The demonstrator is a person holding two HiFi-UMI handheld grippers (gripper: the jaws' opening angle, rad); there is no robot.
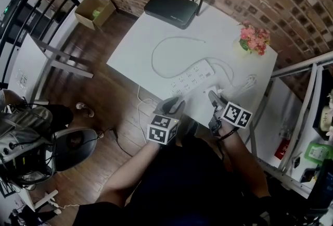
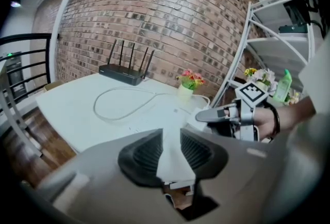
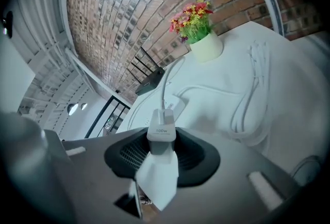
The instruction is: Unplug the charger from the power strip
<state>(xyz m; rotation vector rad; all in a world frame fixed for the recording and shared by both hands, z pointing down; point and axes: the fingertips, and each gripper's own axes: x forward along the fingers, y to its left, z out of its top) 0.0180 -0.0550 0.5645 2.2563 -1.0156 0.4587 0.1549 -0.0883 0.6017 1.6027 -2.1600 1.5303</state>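
Note:
A white power strip [image 1: 193, 77] lies across the middle of the white table [image 1: 140, 48]. My right gripper [image 3: 162, 140] is shut on the white charger [image 3: 161, 132], a small block with its thin white cable [image 3: 165, 83] running out of its far end. The charger is held near the table's front edge [image 1: 219, 90], apart from the strip [image 3: 177, 106]. My left gripper [image 2: 171, 143] hovers at the front edge of the table, left of the right gripper [image 2: 221, 114]. It is open, and only the table shows between its pads.
A black router [image 1: 171, 9] with antennas stands at the table's far end, and a pot of flowers [image 1: 253, 40] at the right. A loose white cable [image 1: 166, 45] loops over the middle. A metal shelf [image 1: 307, 110] stands to the right, a black railing [image 1: 36, 6] at left.

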